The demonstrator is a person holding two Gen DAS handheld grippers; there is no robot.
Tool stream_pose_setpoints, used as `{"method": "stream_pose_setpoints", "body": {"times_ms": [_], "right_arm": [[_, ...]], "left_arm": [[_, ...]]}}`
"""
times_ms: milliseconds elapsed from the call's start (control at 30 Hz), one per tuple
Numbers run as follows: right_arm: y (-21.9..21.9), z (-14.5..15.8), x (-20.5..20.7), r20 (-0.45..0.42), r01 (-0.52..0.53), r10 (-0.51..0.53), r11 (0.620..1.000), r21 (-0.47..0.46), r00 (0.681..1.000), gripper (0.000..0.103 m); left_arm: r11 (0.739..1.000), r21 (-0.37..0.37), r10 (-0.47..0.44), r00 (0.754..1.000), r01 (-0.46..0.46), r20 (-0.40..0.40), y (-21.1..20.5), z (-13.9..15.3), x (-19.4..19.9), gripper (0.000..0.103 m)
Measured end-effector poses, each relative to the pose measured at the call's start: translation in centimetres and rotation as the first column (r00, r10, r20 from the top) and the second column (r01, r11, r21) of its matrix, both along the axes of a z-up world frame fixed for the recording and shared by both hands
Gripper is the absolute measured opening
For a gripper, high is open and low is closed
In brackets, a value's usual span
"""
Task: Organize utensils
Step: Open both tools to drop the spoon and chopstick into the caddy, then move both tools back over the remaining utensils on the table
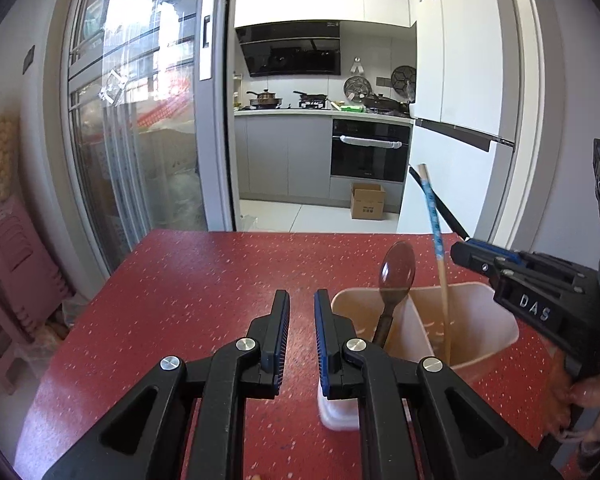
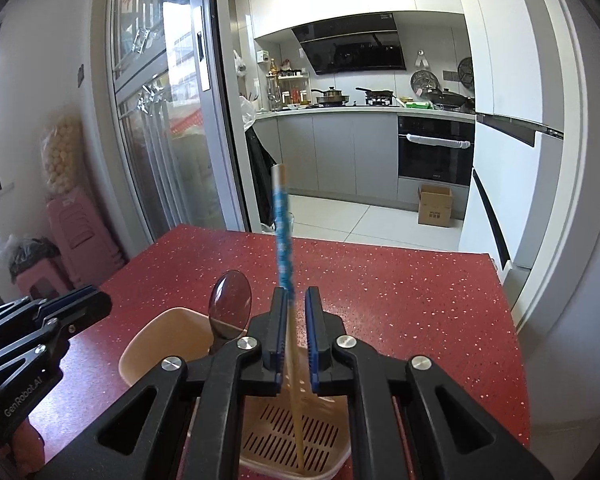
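A beige utensil holder (image 1: 494,344) (image 2: 152,334) with a slotted bottom stands on the red speckled table (image 1: 188,280) (image 2: 400,300). A dark brown spoon (image 1: 398,270) (image 2: 230,300) stands in it, bowl up. A chopstick (image 1: 434,216) (image 2: 282,232) with a blue patterned upper part stands tilted in the holder, its lower end on the slotted bottom. My right gripper (image 2: 297,292) (image 1: 460,250) is over the holder and open; the chopstick leans on its left pad with a gap to the right pad. My left gripper (image 1: 302,294) (image 2: 102,302) is open and empty, just left of the holder.
The holder sits on a white base (image 1: 336,414). The table's far edge (image 2: 380,242) drops to a tiled kitchen floor with a cardboard box (image 2: 435,206). A glass sliding door (image 1: 140,120) and pink stools (image 1: 12,264) stand on the left. A hand (image 1: 596,404) holds the right gripper.
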State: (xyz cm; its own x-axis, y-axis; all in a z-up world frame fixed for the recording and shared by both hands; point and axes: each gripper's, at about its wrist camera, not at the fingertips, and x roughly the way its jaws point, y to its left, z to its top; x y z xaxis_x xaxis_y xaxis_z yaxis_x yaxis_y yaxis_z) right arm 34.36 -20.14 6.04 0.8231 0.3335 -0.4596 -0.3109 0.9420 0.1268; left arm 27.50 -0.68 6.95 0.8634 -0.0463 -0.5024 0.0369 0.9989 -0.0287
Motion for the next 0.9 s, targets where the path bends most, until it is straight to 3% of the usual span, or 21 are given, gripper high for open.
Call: {"method": "stream_pose_setpoints", "body": {"times_ms": [33, 100, 267, 433, 600, 800, 833, 867, 900], "right_arm": [[-0.1, 0.1, -0.2, -0.004, -0.002, 0.002, 1.000, 0.003, 1.000, 0.034], [-0.3, 0.5, -0.8, 0.002, 0.005, -0.005, 1.000, 0.008, 1.000, 0.043], [-1.0, 1.3, -3.0, -0.013, -0.009, 0.009, 1.000, 0.022, 1.000, 0.046], [-1.9, 1.4, -5.9, -0.060, -0.014, 0.016, 0.999, 0.033, 0.998, 0.062], [-2.9, -0.4, -9.2, -0.163, -0.007, 0.015, 0.999, 0.044, 0.987, 0.067], [-4.4, -4.2, -12.6, -0.318, 0.030, -0.007, 0.997, 0.066, 0.948, 0.071], [-4.6, -4.9, -13.1, -0.342, 0.039, -0.014, 0.997, 0.065, 0.940, 0.071], [-4.8, -5.6, -13.5, -0.366, 0.052, -0.025, 0.997, 0.062, 0.930, 0.071], [-5.0, -6.1, -13.7, -0.381, 0.058, -0.030, 0.996, 0.062, 0.924, 0.071]], "left_arm": [[1.000, -0.010, 0.008, 1.000, -0.008, -0.013, 0.4, -0.1, -0.5, 0.042], [1.000, -0.022, 0.019, 0.999, -0.019, -0.034, 1.1, -0.3, -1.2, 0.042], [0.999, -0.018, 0.042, 0.995, -0.044, -0.093, 2.5, -1.3, -4.1, 0.042], [0.998, -0.028, 0.053, 0.987, -0.058, -0.152, 3.4, -2.9, -7.5, 0.042], [0.995, -0.060, 0.068, 0.976, -0.082, -0.209, 4.2, -4.9, -10.4, 0.042], [0.992, -0.087, 0.070, 0.959, -0.097, -0.275, 4.5, -7.8, -13.8, 0.043], [0.991, -0.088, 0.068, 0.956, -0.097, -0.284, 4.5, -8.1, -14.2, 0.049], [0.991, -0.088, 0.069, 0.952, -0.100, -0.298, 4.3, -8.6, -14.6, 0.093], [0.989, -0.082, 0.089, 0.948, -0.120, -0.304, 4.3, -8.8, -15.0, 0.103]]}}
